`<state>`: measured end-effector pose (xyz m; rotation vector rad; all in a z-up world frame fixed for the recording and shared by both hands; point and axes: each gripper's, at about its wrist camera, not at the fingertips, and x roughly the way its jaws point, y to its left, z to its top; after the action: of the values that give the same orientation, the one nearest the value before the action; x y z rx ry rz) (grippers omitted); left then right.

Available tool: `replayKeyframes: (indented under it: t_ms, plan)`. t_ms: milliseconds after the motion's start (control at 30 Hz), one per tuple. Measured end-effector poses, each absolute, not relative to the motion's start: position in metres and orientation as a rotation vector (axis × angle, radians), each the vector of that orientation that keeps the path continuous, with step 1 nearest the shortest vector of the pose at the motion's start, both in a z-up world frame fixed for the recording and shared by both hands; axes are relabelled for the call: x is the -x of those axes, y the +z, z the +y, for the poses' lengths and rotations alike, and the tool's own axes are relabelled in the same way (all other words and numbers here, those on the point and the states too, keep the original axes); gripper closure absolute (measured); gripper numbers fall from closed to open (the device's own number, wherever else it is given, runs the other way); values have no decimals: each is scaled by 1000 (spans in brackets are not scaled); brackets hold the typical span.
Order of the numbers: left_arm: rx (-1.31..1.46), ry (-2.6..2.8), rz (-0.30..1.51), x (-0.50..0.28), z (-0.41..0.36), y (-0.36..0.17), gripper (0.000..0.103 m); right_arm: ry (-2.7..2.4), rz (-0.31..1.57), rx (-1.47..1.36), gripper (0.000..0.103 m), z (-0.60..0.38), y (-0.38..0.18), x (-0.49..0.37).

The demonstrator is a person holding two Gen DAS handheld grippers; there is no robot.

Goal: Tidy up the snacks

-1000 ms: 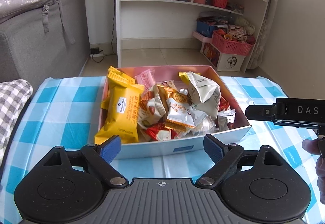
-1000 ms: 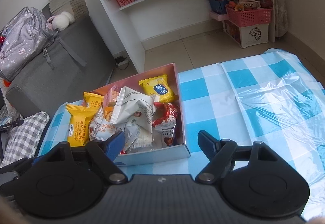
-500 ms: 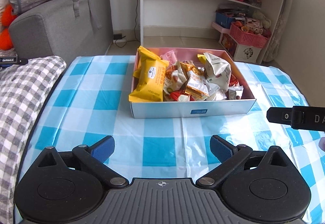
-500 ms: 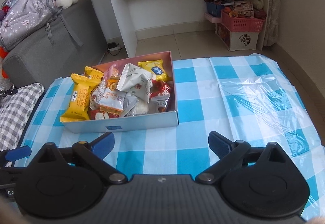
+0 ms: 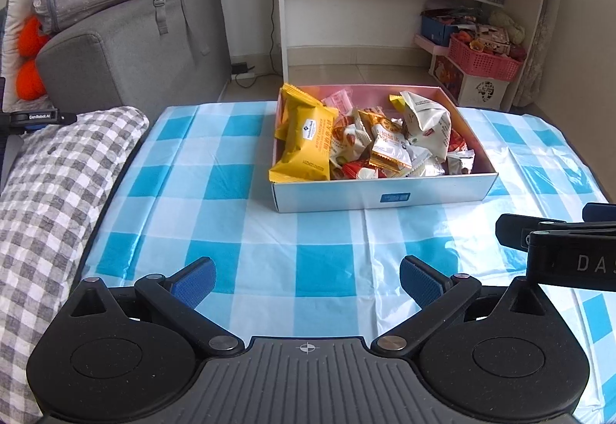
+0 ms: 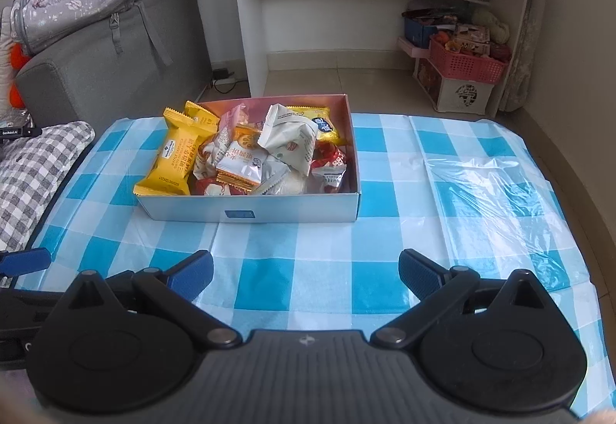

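Observation:
A shallow cardboard box (image 5: 385, 197) (image 6: 254, 210) with a pink inside stands on the blue-and-white checked tablecloth. It is heaped with wrapped snacks: yellow cake packs (image 5: 308, 139) (image 6: 175, 162) at the left, a white-grey bag (image 5: 427, 124) (image 6: 290, 135) on top, red and white packets below. My left gripper (image 5: 306, 283) is open and empty, well short of the box. My right gripper (image 6: 306, 279) is open and empty, also short of the box, and shows at the right edge of the left wrist view (image 5: 558, 247).
A grey-checked cushion (image 5: 50, 193) lies along the table's left edge. A grey sofa (image 5: 134, 50) with a backpack stands behind left. A white shelf (image 5: 404, 0) and pink baskets (image 5: 485, 58) stand beyond the table. Crinkled clear plastic (image 6: 489, 189) lies right of the box.
Both grippers have pulled back from the box toward the near edge of the table, so the box looks smaller and farther. Both stayed open and empty.

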<state>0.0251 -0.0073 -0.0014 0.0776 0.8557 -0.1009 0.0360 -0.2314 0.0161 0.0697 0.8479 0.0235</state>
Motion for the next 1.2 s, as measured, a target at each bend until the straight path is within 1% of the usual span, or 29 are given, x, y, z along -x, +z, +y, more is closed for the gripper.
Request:
replayKeyframes:
  t_ms: [1200]
  plan:
    - [-75,-39,840,-25,1,6,0,21,888,-21,0,-221,9,-35]
